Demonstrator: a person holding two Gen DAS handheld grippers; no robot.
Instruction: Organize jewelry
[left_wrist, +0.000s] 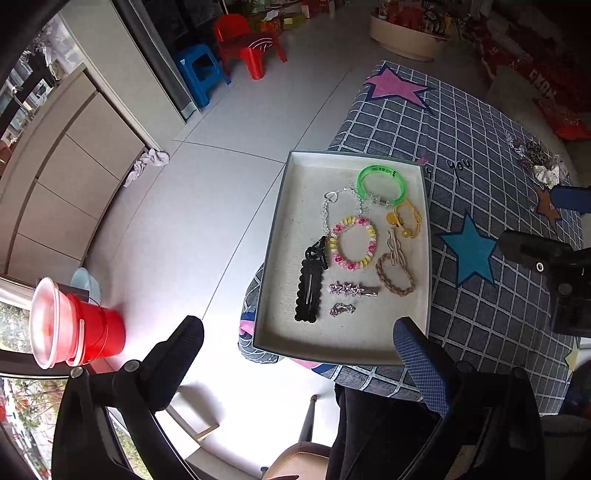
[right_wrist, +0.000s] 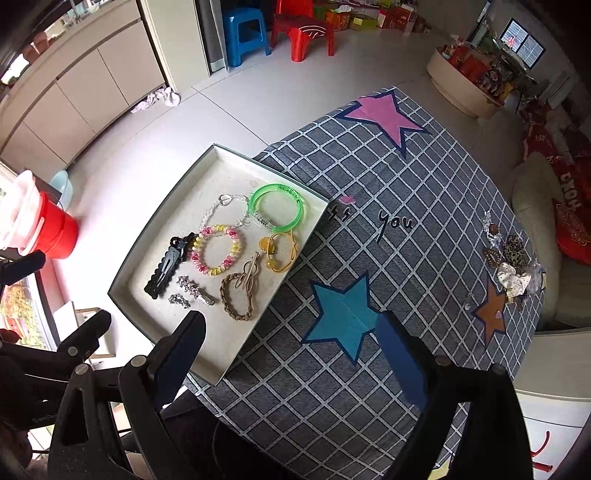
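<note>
Grey shallow cardboard tray (right_wrist: 129, 273) is filling, so send the empty, wide-open right gripper (right_wrist: 291, 350) to the leopard-print scrunchie pile (right_wrist: 515, 258) while the equally open, empty left gripper (left_wrist: 299, 347) stays clear.

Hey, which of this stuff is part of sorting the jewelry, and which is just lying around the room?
Part of the job:
- tray
- green bangle
- pink and yellow coil bracelet
- black hair clip
- scrunchie pile on the tablecloth

Just lying about:
- red bucket
- blue stool
- red chair
</note>
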